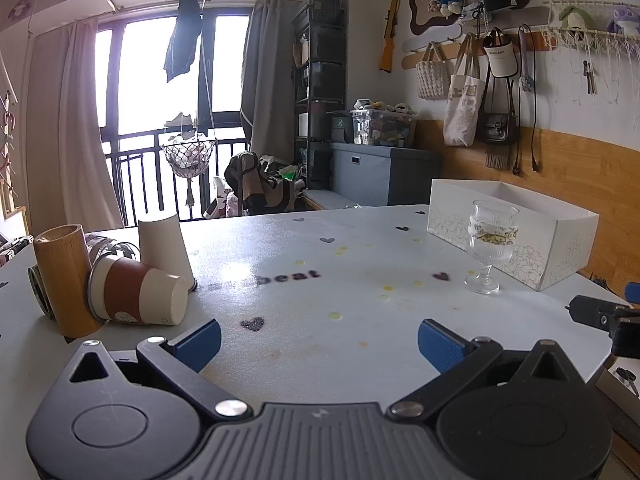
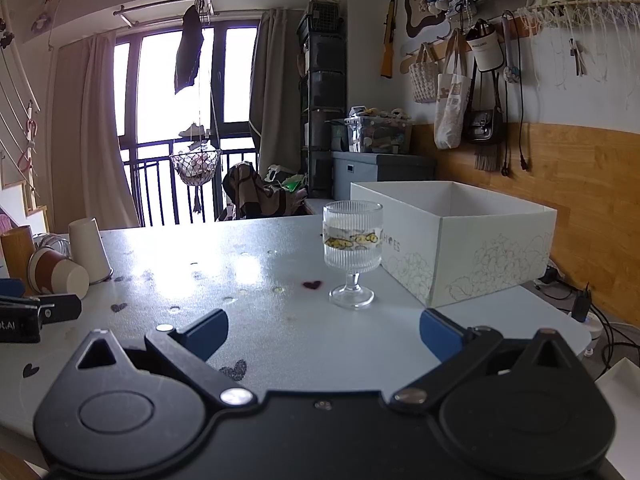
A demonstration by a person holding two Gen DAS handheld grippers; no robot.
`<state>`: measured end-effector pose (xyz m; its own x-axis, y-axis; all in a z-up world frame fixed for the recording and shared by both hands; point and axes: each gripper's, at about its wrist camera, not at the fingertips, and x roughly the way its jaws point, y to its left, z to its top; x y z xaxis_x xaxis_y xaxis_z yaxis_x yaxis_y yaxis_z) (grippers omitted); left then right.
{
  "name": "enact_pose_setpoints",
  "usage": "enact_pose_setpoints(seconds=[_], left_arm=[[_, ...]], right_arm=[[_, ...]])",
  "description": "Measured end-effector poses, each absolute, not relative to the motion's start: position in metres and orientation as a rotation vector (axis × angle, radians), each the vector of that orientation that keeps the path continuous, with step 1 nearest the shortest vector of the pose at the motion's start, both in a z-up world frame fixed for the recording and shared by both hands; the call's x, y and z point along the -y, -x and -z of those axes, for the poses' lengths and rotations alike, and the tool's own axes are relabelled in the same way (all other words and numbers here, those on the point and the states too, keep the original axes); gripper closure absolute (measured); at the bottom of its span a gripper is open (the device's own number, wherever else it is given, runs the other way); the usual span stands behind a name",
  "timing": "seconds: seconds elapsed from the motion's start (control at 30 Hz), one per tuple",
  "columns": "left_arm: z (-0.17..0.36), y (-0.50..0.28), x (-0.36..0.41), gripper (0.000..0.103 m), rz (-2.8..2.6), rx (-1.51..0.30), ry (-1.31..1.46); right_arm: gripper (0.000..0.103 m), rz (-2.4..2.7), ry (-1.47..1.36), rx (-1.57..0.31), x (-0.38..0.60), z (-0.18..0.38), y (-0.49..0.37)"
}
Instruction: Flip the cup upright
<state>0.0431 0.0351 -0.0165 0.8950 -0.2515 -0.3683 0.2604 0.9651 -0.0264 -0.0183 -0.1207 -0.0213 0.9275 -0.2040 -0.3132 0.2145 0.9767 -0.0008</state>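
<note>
A ribbed glass goblet [image 1: 489, 251] stands upright on the grey table [image 1: 320, 264], next to a white box; in the right wrist view the goblet [image 2: 352, 254] is straight ahead. A brown-and-white paper cup [image 1: 138, 294] lies on its side at the left, beside an upside-down white paper cup [image 1: 166, 246] and a wooden cylinder [image 1: 66, 278]. These also show in the right wrist view: the lying cup [image 2: 60, 274] and the inverted cup [image 2: 89, 250]. My left gripper [image 1: 319, 344] is open and empty. My right gripper [image 2: 324, 334] is open and empty, short of the goblet.
A white cardboard box [image 2: 460, 236] stands at the table's right, behind the goblet. The right gripper's body shows at the right edge of the left wrist view [image 1: 600, 318]; the left one shows at the left edge of the right wrist view [image 2: 36, 314]. Cables lie on the floor at right.
</note>
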Motion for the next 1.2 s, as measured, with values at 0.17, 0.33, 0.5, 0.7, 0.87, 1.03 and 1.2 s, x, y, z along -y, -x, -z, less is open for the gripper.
enact_pose_setpoints(seconds=[0.17, 0.33, 0.5, 0.7, 0.87, 1.03, 1.2], left_arm=[[0.0165, -0.0431, -0.0352, 0.0, 0.265, -0.379, -0.023], [0.0166, -0.043, -0.0351, 0.0, 0.265, -0.379, -0.023], [0.0164, -0.043, -0.0352, 0.0, 0.265, -0.378, -0.023], [0.0163, -0.0428, -0.0352, 0.0, 0.265, -0.379, -0.021], [0.0164, -0.0421, -0.0353, 0.0, 0.265, -0.376, -0.019], [0.016, -0.041, -0.0348, 0.0, 0.264, -0.373, -0.019], [0.0151, -0.0402, -0.0347, 0.0, 0.265, -0.372, -0.016]], right_arm=[[0.0, 0.215, -0.031, -0.315, 0.1214, 0.0209, 0.0174], [0.0, 0.215, -0.031, -0.314, 0.1215, 0.0209, 0.0174], [0.0, 0.214, -0.03, -0.313, 0.1224, 0.0206, 0.0175], [0.0, 0.216, -0.031, -0.312, 0.1235, 0.0203, 0.0173], [0.0, 0.218, -0.029, -0.307, 0.1244, 0.0176, 0.0201], [0.0, 0.218, -0.03, -0.307, 0.1245, 0.0174, 0.0202], [0.0, 0.218, -0.029, -0.306, 0.1245, 0.0176, 0.0201]])
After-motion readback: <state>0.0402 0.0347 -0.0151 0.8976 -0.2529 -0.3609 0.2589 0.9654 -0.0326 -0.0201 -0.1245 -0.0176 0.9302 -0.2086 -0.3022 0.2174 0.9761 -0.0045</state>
